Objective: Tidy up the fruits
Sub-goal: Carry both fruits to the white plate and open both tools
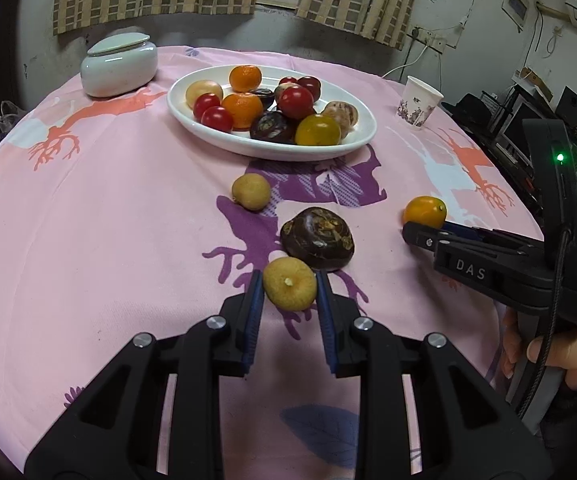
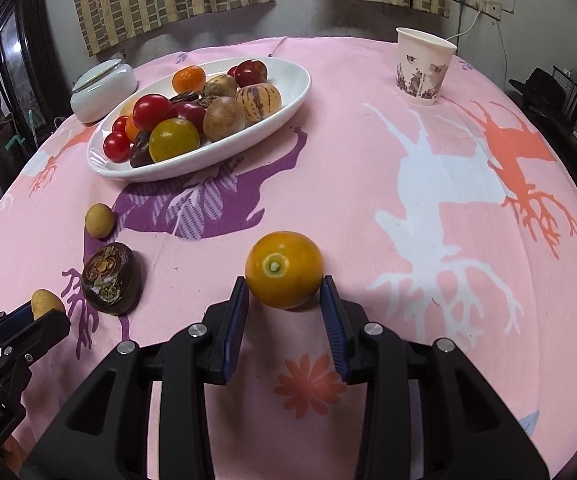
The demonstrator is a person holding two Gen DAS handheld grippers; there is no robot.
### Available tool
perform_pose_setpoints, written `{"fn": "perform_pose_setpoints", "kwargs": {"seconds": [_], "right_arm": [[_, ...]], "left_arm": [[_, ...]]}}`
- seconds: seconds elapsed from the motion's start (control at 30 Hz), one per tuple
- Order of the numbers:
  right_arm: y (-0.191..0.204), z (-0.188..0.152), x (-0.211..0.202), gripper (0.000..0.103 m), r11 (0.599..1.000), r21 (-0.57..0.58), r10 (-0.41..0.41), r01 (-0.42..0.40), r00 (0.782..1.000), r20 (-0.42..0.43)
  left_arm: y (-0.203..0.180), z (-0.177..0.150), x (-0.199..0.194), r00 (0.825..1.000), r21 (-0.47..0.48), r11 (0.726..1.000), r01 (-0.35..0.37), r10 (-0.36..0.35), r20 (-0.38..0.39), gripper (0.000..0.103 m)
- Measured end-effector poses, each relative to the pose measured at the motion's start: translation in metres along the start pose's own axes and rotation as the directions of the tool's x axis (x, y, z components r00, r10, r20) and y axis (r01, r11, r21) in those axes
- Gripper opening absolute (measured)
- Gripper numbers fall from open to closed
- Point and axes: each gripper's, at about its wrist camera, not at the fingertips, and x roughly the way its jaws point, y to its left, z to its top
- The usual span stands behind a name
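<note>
A white oval plate (image 1: 352,148) (image 2: 296,88) holds several red, orange, yellow and dark fruits. On the pink cloth lie a small tan fruit (image 1: 251,191) (image 2: 99,221) and a dark brown fruit (image 1: 317,238) (image 2: 109,279). My left gripper (image 1: 289,286) is shut on a second small tan fruit (image 1: 289,289) (image 2: 46,304), its blue pads touching both sides. My right gripper (image 2: 284,290) stands around an orange-yellow fruit (image 2: 283,269) (image 1: 424,211), pads at or near its sides; contact is unclear. The fruit rests on the cloth.
A white lidded jar (image 1: 119,65) (image 2: 102,88) stands beyond the plate on the left. A paper cup (image 1: 418,103) (image 2: 422,67) stands at the far right. The round table's edge curves close on both sides. Furniture and cables crowd the right wall.
</note>
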Motion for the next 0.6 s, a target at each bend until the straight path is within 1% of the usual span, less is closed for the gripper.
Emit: {"fn": "perform_pose_setpoints", "kwargs": {"seconds": [0.03, 0.07, 0.1, 0.13, 0.2, 0.23, 0.27, 0.3, 0.4, 0.5, 0.6], "right_arm": [[0.001, 0.001, 0.001, 0.040, 1.000, -0.015, -0.005, 0.005, 1.000, -0.003], [0.003, 0.003, 0.002, 0.050, 1.000, -0.028, -0.008, 0.007, 1.000, -0.004], [0.005, 0.003, 0.002, 0.056, 0.999, -0.035, -0.013, 0.013, 1.000, 0.000], [0.006, 0.004, 0.003, 0.056, 0.999, -0.042, -0.015, 0.015, 1.000, 0.007], [0.006, 0.006, 0.004, 0.056, 0.998, -0.046, -0.036, 0.037, 0.999, 0.021], [0.006, 0.006, 0.005, 0.056, 0.998, -0.045, -0.031, 0.032, 0.999, 0.021], [0.006, 0.006, 0.005, 0.048, 0.998, -0.044, -0.035, 0.036, 0.999, 0.025], [0.006, 0.006, 0.004, 0.039, 0.998, -0.042, -0.051, 0.052, 0.998, 0.032], [0.003, 0.004, 0.001, 0.039, 0.999, -0.027, -0.041, 0.042, 0.999, 0.031], [0.001, -0.001, -0.005, 0.039, 1.000, -0.010, -0.010, 0.010, 0.999, 0.033], [0.000, -0.004, -0.018, 0.039, 1.000, -0.006, 0.023, -0.022, 0.998, 0.056]], "left_arm": [[0.000, 0.000, 0.000, 1.000, -0.001, 1.000, -0.002, 0.002, 0.000, 0.026], [0.000, 0.000, 0.001, 1.000, 0.001, 1.000, -0.006, 0.006, 0.000, 0.026], [0.000, 0.000, 0.001, 1.000, 0.001, 1.000, -0.010, 0.010, 0.001, 0.026], [0.001, 0.000, 0.002, 1.000, 0.000, 1.000, -0.013, 0.013, -0.001, 0.026], [0.002, -0.001, 0.003, 1.000, -0.003, 1.000, -0.014, 0.014, -0.005, 0.026], [0.002, 0.000, 0.003, 1.000, -0.005, 1.000, -0.016, 0.015, -0.006, 0.026], [0.002, 0.000, 0.004, 1.000, -0.007, 1.000, -0.017, 0.017, -0.007, 0.026], [0.003, 0.000, 0.004, 1.000, -0.006, 1.000, -0.019, 0.019, -0.008, 0.026], [0.003, 0.000, 0.005, 1.000, -0.004, 1.000, -0.020, 0.020, -0.011, 0.026], [0.002, -0.001, 0.005, 1.000, -0.002, 1.000, -0.025, 0.025, -0.011, 0.026], [0.000, 0.000, 0.003, 1.000, -0.003, 1.000, -0.027, 0.027, -0.012, 0.026]]}}
